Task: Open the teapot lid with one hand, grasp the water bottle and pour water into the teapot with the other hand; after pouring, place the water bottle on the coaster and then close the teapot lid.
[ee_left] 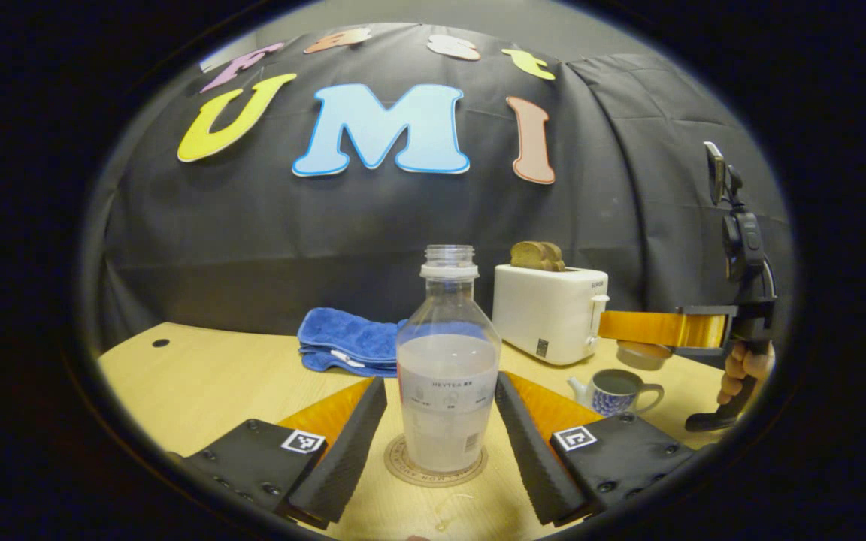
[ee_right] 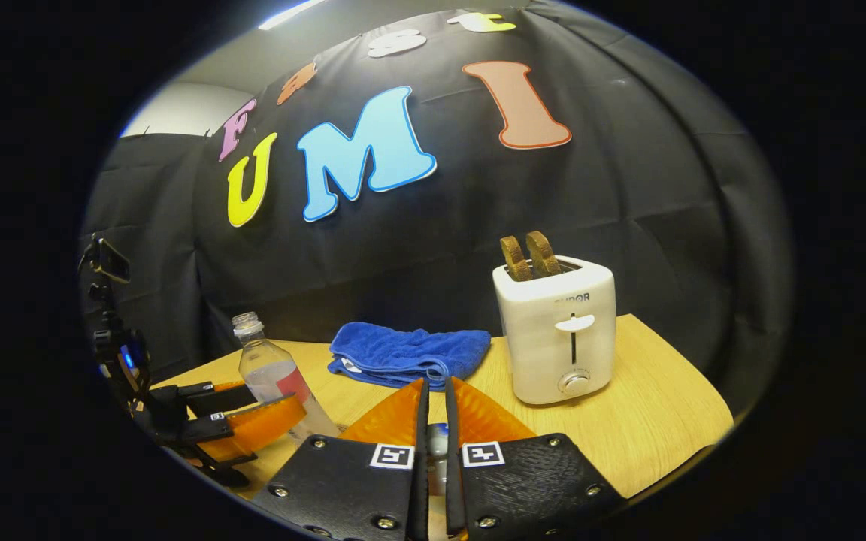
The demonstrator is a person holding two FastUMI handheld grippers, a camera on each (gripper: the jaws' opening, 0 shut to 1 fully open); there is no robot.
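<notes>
Spread wide, the left gripper (ee_left: 440, 451) fingers flank the water bottle (ee_left: 448, 361) without touching it; it stands upright on the coaster (ee_left: 437, 467) between them. Beyond the right finger sits the open teapot (ee_left: 617, 391) on the desk (ee_left: 200, 376). Right gripper (ee_right: 433, 421) fingers are nearly closed on the lid (ee_right: 438, 443).

Black cloth wall (ee_left: 373, 225) behind light wood table (ee_left: 200, 376); pale ceiling (ee_right: 200, 105), bright light strip (ee_right: 294, 13) overhead.
</notes>
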